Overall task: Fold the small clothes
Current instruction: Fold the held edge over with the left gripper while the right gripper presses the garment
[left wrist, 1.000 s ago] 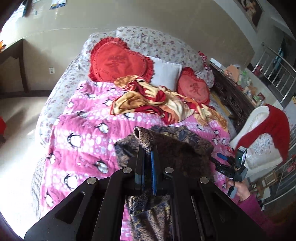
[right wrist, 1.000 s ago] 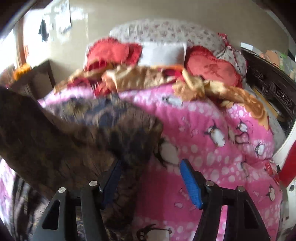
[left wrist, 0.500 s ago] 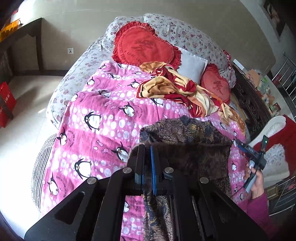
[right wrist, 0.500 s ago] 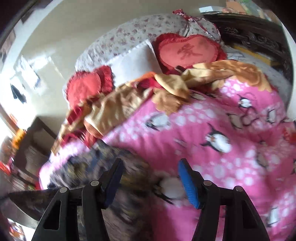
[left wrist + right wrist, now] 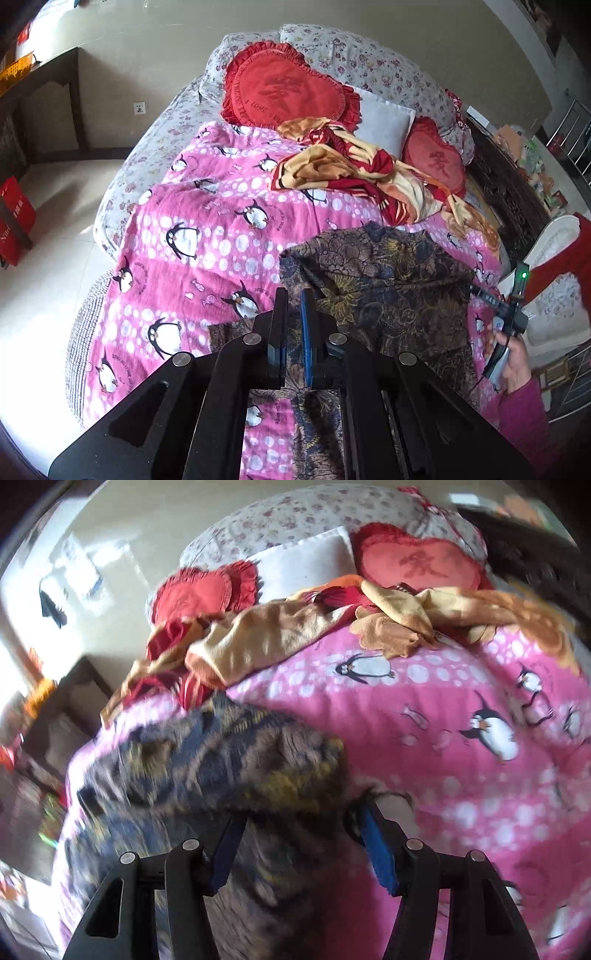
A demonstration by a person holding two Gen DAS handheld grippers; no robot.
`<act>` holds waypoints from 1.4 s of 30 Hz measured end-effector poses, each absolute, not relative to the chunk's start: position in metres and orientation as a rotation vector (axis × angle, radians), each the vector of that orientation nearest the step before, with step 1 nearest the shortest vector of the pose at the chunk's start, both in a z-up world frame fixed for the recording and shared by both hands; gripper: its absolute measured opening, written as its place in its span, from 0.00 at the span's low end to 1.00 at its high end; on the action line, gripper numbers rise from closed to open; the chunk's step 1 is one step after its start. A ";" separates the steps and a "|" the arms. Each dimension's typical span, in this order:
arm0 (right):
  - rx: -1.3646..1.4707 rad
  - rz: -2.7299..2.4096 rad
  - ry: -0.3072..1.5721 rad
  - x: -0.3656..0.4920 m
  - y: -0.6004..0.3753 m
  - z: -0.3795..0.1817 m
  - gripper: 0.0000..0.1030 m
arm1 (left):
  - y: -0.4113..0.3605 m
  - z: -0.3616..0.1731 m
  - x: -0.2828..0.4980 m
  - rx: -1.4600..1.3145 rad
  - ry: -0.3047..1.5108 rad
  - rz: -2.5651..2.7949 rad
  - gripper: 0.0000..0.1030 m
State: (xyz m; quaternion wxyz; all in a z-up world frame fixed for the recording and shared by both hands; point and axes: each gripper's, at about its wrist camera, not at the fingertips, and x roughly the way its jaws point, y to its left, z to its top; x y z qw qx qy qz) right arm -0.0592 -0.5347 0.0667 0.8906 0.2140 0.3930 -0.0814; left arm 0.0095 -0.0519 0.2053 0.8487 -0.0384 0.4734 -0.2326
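- The dark brown, gold and blue floral-print fabric garment (image 5: 384, 280) lies on the pink penguin-print fleece blanket (image 5: 207, 236) at the near end of the bed, its upper part spread flat and part of it doubled over.
- We judge the cloth light, limp and soft. It will sag from any single hold and slide easily over the fleece, so it wants taking at corners or hems, one per gripper, and never mid-panel.
- Our left gripper (image 5: 293, 332) has its jaws drawn nearly together with only a narrow slit between the blue pads. Patterned cloth shows through that slit, but we cannot tell whether the pads pinch an edge or merely hang above it.
- Our right gripper (image 5: 299, 845) stands wide apart and grips nothing. The garment's near corner lies between and under its fingers; the right wrist view is motion-blurred, so contact is unclear.
- The orange, cream and red crumpled blanket (image 5: 351, 173) near the red heart-shaped frilled cushion (image 5: 284, 88) sits well apart from the garment.
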 end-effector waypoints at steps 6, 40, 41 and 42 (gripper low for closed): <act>0.364 -0.231 0.817 -0.072 -0.532 0.079 0.57 | -0.056 0.186 0.006 -0.036 0.990 -0.490 0.48; 0.232 -0.121 0.730 -0.115 -0.527 0.098 0.65 | -0.125 0.302 -0.024 -0.052 0.864 -0.768 0.03; 0.190 -0.120 0.734 -0.110 -0.521 0.096 0.65 | -0.131 0.314 -0.025 -0.040 0.851 -0.781 0.03; 0.152 -0.119 0.732 -0.106 -0.517 0.094 0.65 | -0.138 0.324 -0.029 -0.024 0.840 -0.786 0.03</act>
